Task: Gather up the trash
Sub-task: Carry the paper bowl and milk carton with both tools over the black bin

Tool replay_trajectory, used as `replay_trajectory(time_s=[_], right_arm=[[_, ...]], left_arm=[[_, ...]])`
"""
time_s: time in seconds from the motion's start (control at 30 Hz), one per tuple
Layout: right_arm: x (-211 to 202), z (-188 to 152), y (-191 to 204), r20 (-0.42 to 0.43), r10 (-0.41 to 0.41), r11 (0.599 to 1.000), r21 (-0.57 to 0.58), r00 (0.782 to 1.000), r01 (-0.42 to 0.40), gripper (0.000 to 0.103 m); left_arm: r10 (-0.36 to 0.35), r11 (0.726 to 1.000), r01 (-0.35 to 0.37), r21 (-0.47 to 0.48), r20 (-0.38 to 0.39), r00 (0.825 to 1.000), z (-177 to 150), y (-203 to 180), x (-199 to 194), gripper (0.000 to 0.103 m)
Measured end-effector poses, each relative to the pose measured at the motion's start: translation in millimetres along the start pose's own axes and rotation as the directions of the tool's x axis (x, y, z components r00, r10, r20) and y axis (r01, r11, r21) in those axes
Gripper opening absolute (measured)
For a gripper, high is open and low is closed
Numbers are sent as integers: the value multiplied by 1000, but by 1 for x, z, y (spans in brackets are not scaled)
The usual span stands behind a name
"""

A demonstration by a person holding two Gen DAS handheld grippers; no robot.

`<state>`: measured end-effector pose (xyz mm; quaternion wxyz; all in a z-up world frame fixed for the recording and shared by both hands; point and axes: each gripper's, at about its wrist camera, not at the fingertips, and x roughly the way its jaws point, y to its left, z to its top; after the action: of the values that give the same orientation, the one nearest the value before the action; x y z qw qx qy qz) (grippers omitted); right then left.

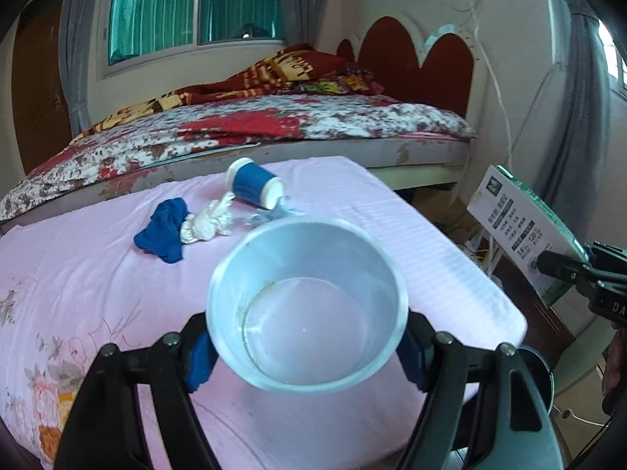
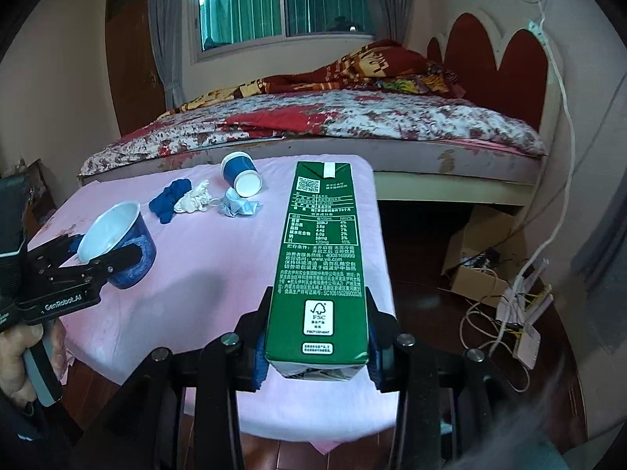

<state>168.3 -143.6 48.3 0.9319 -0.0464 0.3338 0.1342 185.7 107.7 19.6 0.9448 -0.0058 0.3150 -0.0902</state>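
Left wrist view: the left hand-held gripper (image 1: 307, 346) is clamped on a wide blue paper bowl with a white inside (image 1: 307, 305), held above the bench with a pink cloth (image 1: 98, 293).

Right wrist view: the right hand-held gripper (image 2: 315, 356) is clamped on a tall green milk carton (image 2: 319, 258). Beyond, on the bench, lie a tipped blue paper cup (image 2: 241, 174), a dark blue crumpled rag (image 2: 170, 197), white crumpled tissue (image 2: 194, 197) and what looks like a pale blue face mask (image 2: 239, 207).

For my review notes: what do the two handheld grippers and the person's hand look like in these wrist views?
Both grippers are black, with angular linkage arms joined by round silver pivot bolts and blue pads on the fingers. The left gripper, seen from the right wrist camera, carries white "GenRobot.AI" lettering on its black body above a grey handle, gripped by a bare hand above a dark sleeve. The right gripper has the same build.
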Motion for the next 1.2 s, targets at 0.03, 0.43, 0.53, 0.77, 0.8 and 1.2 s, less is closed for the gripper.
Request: replay_trajectory(time_s=[0.03, 0.43, 0.53, 0.77, 0.8, 1.2], right_arm=[[-9, -5, -1, 5, -3, 1000, -3, 1000, 3, 41], [-74, -68, -44, 35, -43, 997, 61, 998, 41, 41], [-77, -83, -56, 22, -56, 994, 92, 998, 54, 41], [-89, -111, -83, 5, -99, 988, 121, 995, 98, 41], [-91, -113, -87, 4, -106, 987, 125, 994, 104, 41], [-106, -148, -135, -46, -175, 965, 191, 984, 180, 41]], left_arm=[[-6, 1000, 6, 5, 2, 1000, -1, -5, -4, 76], [-78, 994, 77, 72, 23, 997, -16, -71, -40, 76], [-99, 990, 97, 101, 11, 995, -20, -90, -40, 76], [-143, 977, 143, 158, -10, 990, -27, -131, -37, 76], [-151, 975, 152, 163, -16, 988, -28, -137, -35, 76], [-242, 939, 253, 232, -75, 967, -45, -201, -25, 76]])
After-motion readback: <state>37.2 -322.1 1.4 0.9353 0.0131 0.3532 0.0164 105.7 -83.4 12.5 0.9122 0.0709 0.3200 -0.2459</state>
